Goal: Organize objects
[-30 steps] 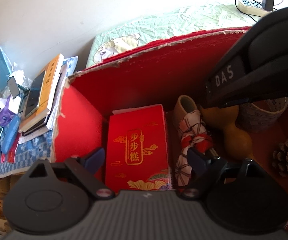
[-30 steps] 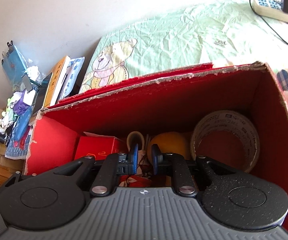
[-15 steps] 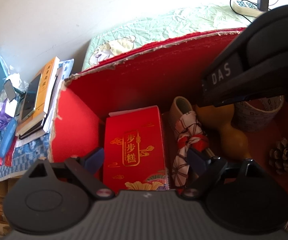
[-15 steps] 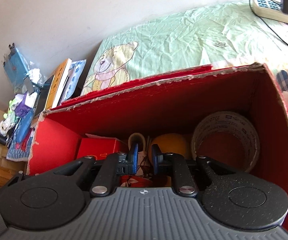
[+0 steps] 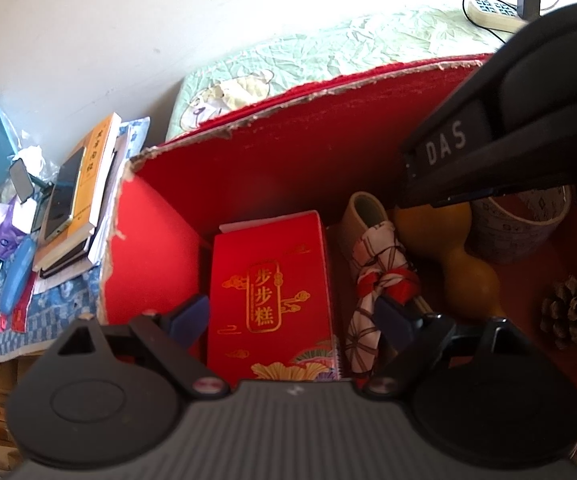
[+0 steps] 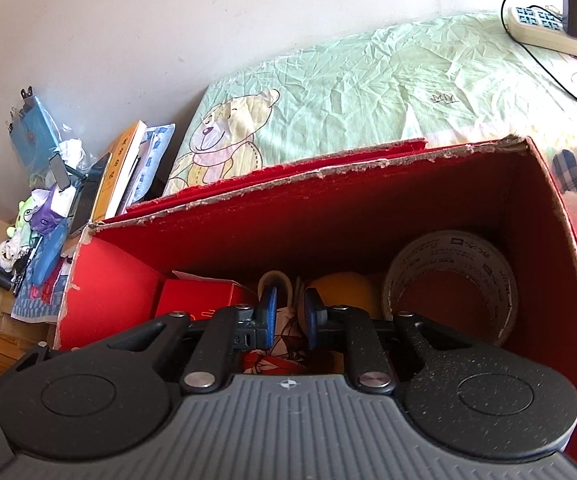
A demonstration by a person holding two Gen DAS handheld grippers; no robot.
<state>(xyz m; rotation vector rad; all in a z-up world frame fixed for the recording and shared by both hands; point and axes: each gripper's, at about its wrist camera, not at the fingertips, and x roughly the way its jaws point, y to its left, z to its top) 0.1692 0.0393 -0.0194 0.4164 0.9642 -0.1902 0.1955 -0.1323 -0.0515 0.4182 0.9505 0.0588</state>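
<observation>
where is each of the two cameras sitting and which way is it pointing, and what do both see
Left wrist: on the left gripper, jaws wide, looking steeply down into the red box at the red packet, knotted cloth, gourd, pinecone; the other gripper's body crosses upper right.
Right wrist: on the right gripper, jaws narrow, looking down over the box toward the bed sheet.
Shared: box, packet, cloth, gourd, tape roll, power strip.
</observation>
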